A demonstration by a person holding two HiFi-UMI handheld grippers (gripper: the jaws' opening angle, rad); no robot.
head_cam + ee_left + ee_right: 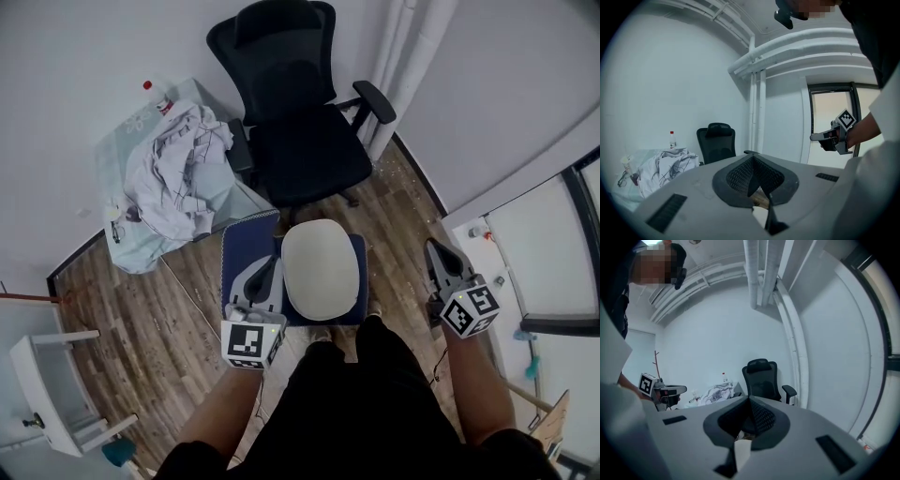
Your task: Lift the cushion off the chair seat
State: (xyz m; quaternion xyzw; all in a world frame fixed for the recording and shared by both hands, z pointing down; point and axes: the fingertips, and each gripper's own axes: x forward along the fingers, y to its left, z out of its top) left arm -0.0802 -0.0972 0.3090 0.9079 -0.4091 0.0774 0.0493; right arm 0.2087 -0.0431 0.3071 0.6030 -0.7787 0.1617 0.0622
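A navy blue square cushion (246,251) lies low in front of me, with a white oval pad (321,270) on top of it. What carries them is hidden. My left gripper (274,260) hovers over the cushion's left part, its jaws together and nothing between them. My right gripper (434,247) is off to the right of the cushion, apart from it, shut and empty. A black office chair (300,122) stands behind with a bare seat. From the left gripper view I see the right gripper (819,137); from the right gripper view, the left gripper (680,389).
A table with a pale green cloth (127,155) at the back left holds a heap of white clothes (183,164) and a red-capped bottle (150,87). A white stand (52,394) is at the lower left. White pipes (403,56) run down the corner. A window (553,253) is on the right.
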